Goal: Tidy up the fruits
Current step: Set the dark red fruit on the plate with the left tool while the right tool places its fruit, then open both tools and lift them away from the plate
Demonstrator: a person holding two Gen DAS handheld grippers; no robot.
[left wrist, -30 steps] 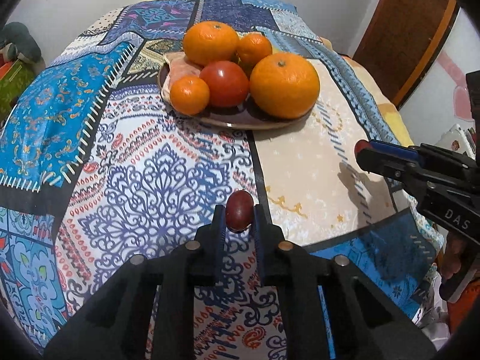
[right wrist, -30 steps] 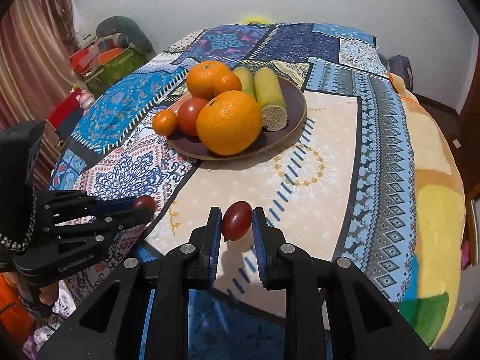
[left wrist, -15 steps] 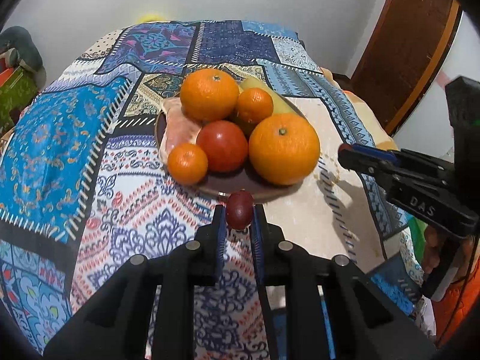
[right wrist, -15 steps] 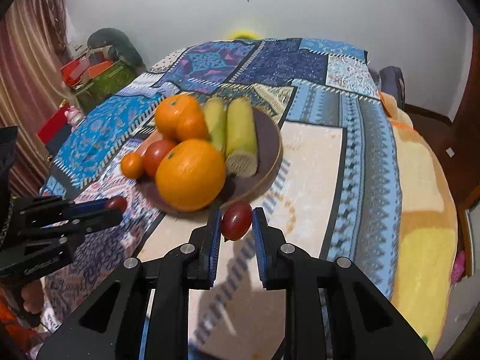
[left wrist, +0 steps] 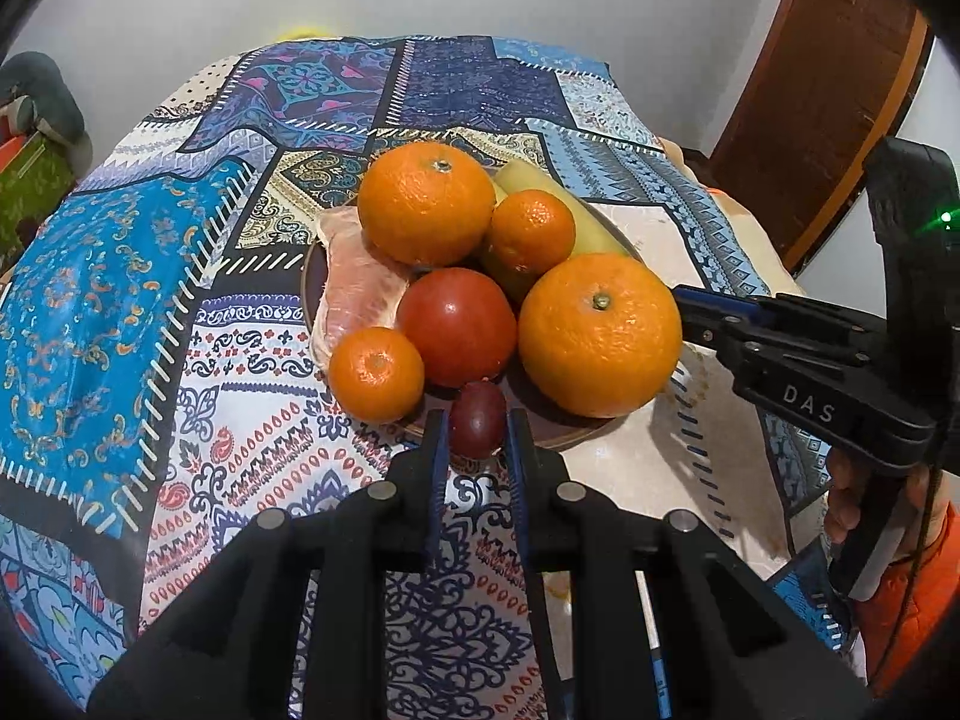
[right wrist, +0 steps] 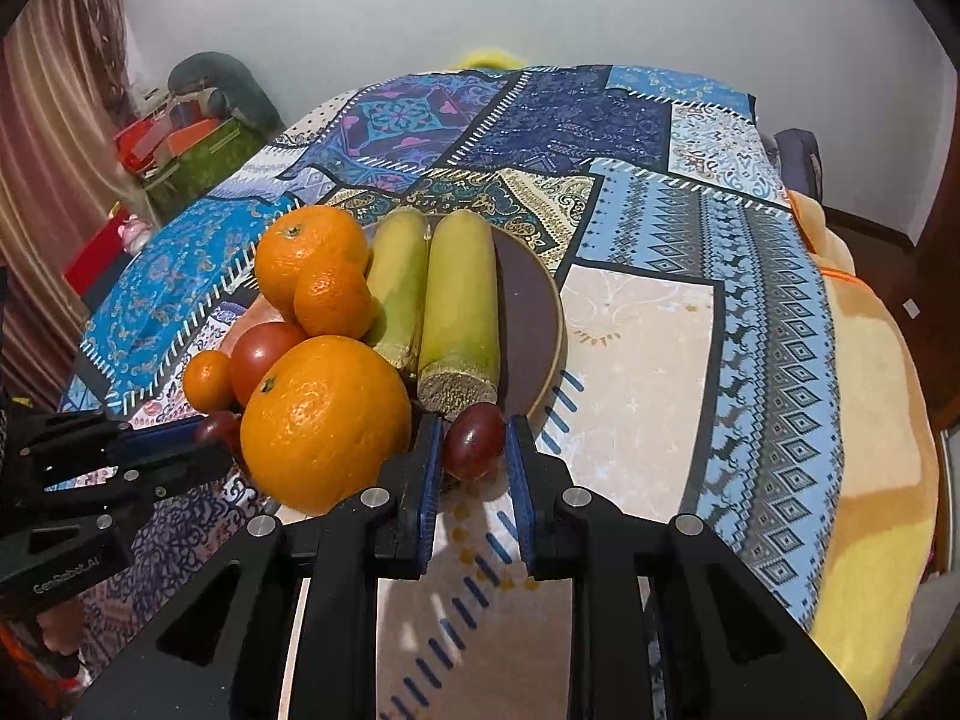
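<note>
A brown plate [left wrist: 570,435] [right wrist: 534,306] on the patterned cloth holds two big oranges [left wrist: 600,333] [right wrist: 324,420], two small oranges, a red tomato [left wrist: 456,324] [right wrist: 261,348], a pink piece and two yellow-green stalks [right wrist: 459,312]. My left gripper [left wrist: 477,429] is shut on a dark red grape [left wrist: 478,420] at the plate's near rim, in front of the tomato. My right gripper [right wrist: 474,441] is shut on another dark red grape [right wrist: 474,441] at the plate's near edge, below the cut stalk end. The left gripper with its grape also shows in the right wrist view [right wrist: 210,429].
The patterned cloth [right wrist: 648,360] covers a bed-like surface. A brown door [left wrist: 840,96] stands at right, boxes and a bag [right wrist: 192,132] at left. The right gripper body [left wrist: 840,372] sits close to the big orange's right side.
Both grippers have moved forward with their grapes, from over the cloth to the plate's near rim. The jaws have stayed shut on the grapes.
</note>
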